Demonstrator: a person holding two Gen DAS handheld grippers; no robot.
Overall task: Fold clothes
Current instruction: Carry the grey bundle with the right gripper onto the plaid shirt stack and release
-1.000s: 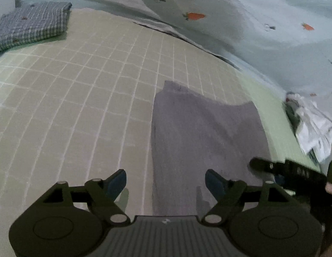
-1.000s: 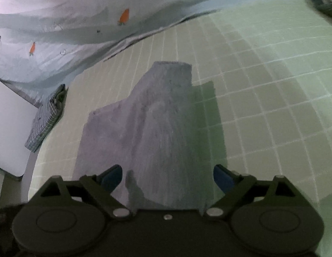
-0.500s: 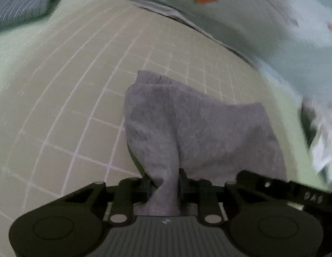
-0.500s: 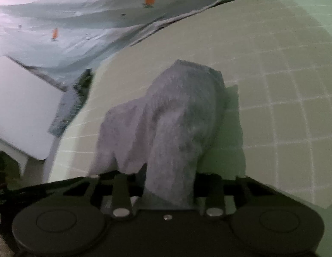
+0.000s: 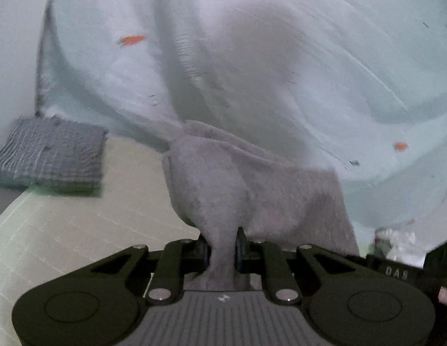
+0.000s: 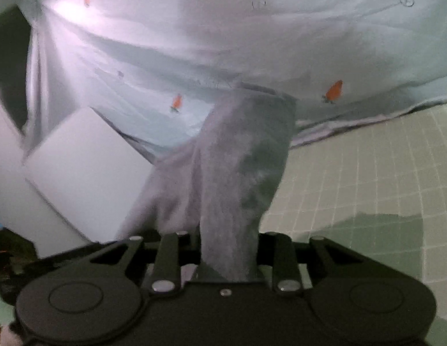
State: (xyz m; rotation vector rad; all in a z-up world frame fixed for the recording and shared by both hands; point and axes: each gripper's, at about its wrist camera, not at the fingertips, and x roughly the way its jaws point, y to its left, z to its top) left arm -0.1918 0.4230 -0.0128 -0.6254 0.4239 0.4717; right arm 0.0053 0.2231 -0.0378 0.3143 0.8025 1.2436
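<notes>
A grey cloth (image 5: 252, 184) is lifted off the green grid mat (image 5: 79, 230). My left gripper (image 5: 222, 249) is shut on one near corner of it, the fabric bunched between the jaws. My right gripper (image 6: 227, 255) is shut on the other near corner of the same grey cloth (image 6: 240, 155). The cloth hangs forward from both grippers, raised and folding away from me. Its far edge is hidden behind its own bulge.
A folded blue plaid garment (image 5: 50, 158) lies at the mat's far left corner. A pale sheet with orange carrot prints (image 5: 281, 57) drapes behind the mat. A white board (image 6: 79, 167) sits left of the right gripper. A crumpled white item (image 5: 396, 239) lies at right.
Both grippers closed on the cloth's near corners and have since lifted and tipped up, carrying the cloth off the mat toward the far side.
</notes>
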